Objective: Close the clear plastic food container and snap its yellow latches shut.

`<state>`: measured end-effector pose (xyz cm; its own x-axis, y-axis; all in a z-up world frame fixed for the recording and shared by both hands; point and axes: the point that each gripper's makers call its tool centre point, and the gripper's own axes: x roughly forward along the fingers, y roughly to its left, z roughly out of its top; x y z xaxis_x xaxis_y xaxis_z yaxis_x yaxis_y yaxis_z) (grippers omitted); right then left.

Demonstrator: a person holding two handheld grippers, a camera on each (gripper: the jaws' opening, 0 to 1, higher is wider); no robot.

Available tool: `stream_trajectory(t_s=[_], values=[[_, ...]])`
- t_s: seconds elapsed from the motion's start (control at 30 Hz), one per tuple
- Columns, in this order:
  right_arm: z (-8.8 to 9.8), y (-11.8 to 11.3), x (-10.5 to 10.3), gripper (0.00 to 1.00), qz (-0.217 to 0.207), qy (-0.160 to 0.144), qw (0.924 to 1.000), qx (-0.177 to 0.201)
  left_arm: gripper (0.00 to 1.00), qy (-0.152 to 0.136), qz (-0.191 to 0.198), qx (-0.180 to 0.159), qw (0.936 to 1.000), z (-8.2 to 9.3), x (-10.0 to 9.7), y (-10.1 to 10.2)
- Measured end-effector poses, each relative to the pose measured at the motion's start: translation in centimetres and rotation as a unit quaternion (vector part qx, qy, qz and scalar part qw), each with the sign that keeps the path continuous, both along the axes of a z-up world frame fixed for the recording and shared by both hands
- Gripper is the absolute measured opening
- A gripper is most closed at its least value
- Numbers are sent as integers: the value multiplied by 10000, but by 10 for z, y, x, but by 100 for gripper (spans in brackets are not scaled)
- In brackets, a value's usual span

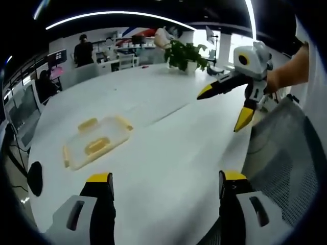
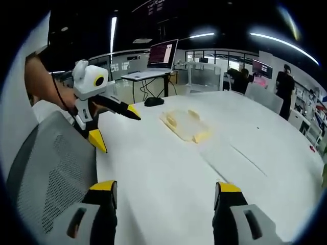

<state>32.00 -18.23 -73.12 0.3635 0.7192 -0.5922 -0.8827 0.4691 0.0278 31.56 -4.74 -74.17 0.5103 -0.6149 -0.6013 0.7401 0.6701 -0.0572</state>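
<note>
Container (image 1: 96, 141) on table (image 1: 168, 168), beyond jaws.

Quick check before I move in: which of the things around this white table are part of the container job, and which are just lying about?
Part of the job:
- clear plastic food container with yellow latches
- left gripper, jaws apart
- right gripper, jaws apart

Just lying about:
- potted plant
- open laptop on a desk
- grey mesh chair
- black computer mouse

Both views face the container (image 1: 97, 141) (image 2: 185, 124) from opposite sides.
</note>
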Motion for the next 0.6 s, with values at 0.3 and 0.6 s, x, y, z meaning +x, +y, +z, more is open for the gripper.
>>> stream_trajectory(t_s=[0.3,0.6], values=[[-2,5,11,76,107,-27,9999,-51,83,-15,-34,41,10000,-1,11,3],[-4,10,21,75,160,-33,9998,-88,82,-70,-3,119,9999,-1,25,13]])
